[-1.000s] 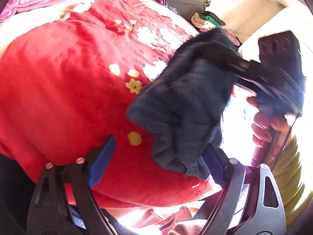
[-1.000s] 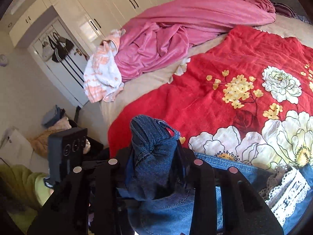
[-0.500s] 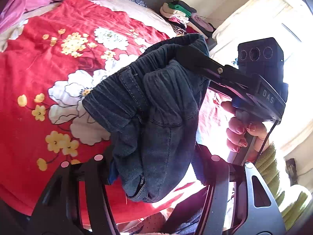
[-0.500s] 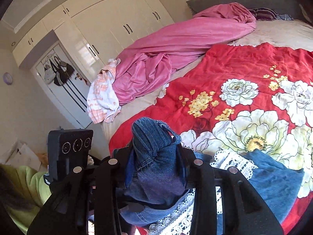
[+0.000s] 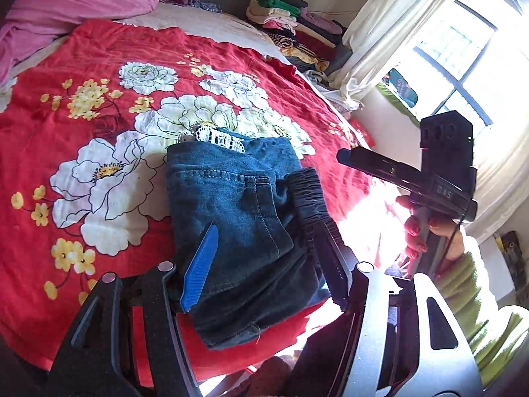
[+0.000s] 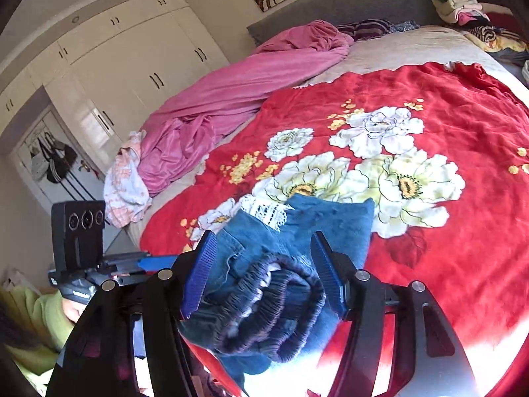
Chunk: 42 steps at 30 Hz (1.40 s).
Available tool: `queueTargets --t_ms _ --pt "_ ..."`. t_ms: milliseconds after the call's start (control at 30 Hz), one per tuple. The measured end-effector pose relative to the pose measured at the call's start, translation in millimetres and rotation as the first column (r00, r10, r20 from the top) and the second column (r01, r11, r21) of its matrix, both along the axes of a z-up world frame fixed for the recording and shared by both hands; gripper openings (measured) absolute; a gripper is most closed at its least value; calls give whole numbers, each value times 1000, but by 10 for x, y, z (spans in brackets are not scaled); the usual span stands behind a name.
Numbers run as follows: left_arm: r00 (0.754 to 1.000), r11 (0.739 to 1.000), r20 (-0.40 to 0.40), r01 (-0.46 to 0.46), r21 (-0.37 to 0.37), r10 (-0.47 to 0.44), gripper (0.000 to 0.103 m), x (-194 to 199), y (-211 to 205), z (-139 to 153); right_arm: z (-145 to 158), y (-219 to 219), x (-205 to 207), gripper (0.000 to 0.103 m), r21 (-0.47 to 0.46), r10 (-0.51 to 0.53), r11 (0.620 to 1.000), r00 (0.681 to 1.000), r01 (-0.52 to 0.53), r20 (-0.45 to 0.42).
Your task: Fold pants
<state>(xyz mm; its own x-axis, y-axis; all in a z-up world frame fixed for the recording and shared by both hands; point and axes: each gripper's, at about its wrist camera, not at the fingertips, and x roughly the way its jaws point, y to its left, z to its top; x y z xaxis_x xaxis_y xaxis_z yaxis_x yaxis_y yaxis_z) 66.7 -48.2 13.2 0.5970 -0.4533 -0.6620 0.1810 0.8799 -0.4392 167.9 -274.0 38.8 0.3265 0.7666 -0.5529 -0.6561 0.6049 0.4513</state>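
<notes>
Folded blue denim pants (image 5: 231, 218) lie on the red floral bedspread (image 5: 99, 76); right gripper (image 6: 264, 274) opening around their waistband, left gripper (image 5: 264, 264) half-open astride them, white wardrobes (image 6: 132, 66) behind

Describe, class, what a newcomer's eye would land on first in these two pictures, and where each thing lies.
First, the red bedspread with big white and yellow flowers, filling most of both views. Next, the folded blue jeans lying on its near edge, white lace showing at their far end, between the fingers of the left gripper; the right gripper straddles their gathered waistband, its jaws opening. A crumpled pink blanket lies along the far side.
</notes>
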Motion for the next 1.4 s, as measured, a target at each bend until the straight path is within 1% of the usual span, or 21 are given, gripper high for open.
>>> queueTargets --t_ms 67,133,167,267,333,400,500,533,567,600,667,767,867,967,1033,1133,1233,1267,1300,1333,1400 --pt "1000 998 -10 14 53 -13 42 64 -145 -68 -37 75 -62 59 -48 5 999 1000 -4 18" --pt "999 991 -31 32 128 -28 42 84 -288 -184 -103 178 -106 59 -94 28 995 999 -26 18" --pt "998 986 -50 40 161 -33 42 84 -345 -264 -148 230 -128 59 -144 30 989 999 -27 17" --pt "997 975 -72 42 218 -27 42 42 -384 -475 -370 352 -196 59 -342 25 940 999 -8 44" --pt "997 978 -70 37 206 -22 42 4 -350 -530 -527 372 -211 59 -401 14 916 999 3 40" --pt "997 979 -72 35 201 -21 42 -20 -341 -533 -591 329 -202 61 -378 -12 926 1000 20 24" --pt "997 987 -75 46 156 -34 42 -66 -276 -442 -481 209 -254 65 -324 -39 945 998 50 39" --pt "997 991 -71 43 128 -34 46 -88 -222 -384 -413 157 -306 65 -304 -46 951 997 62 59" --pt "998 994 -58 36 107 -29 57 -112 -153 -314 -344 110 -364 66 -288 -49 955 996 70 78" --pt "999 995 -46 24 101 -19 62 -120 -95 -250 -271 72 -430 70 -276 -54 958 993 81 103" --pt "999 994 -31 -16 112 19 63 -96 36 -137 -151 39 -604 72 -261 -38 962 988 78 153" --pt "997 990 -38 -58 125 63 65 36 195 -53 -52 140 -912 72 -255 41 967 978 13 205" --pt "995 989 -80 -53 137 64 65 223 249 -60 -48 331 -1229 72 -286 148 956 955 -71 258" --pt "993 990 -112 -24 140 40 65 403 224 -104 -111 570 -1426 72 -339 235 932 926 -129 295" --pt "992 988 -127 -5 155 24 65 508 182 -149 -166 732 -1512 72 -391 291 908 900 -152 324" --pt "990 983 -143 20 183 6 54 643 104 -243 -258 934 -1548 72 -454 361 870 874 -190 326" --pt "985 980 -170 25 196 9 53 771 79 -353 -331 1121 -1551 70 -530 423 825 836 -197 349" --pt "984 981 -177 25 195 10 53 807 80 -382 -347 1184 -1562 65 -548 451 811 817 -206 360" --pt "983 981 -183 22 193 14 53 837 84 -409 -368 1244 -1563 57 -566 478 796 798 -216 367" --pt "982 982 -188 18 187 18 53 862 92 -433 -402 1303 -1558 53 -587 500 779 784 -221 369" --pt "980 984 -197 14 177 21 53 896 112 -470 -512 1416 -1533 37 -648 531 735 766 -202 364"
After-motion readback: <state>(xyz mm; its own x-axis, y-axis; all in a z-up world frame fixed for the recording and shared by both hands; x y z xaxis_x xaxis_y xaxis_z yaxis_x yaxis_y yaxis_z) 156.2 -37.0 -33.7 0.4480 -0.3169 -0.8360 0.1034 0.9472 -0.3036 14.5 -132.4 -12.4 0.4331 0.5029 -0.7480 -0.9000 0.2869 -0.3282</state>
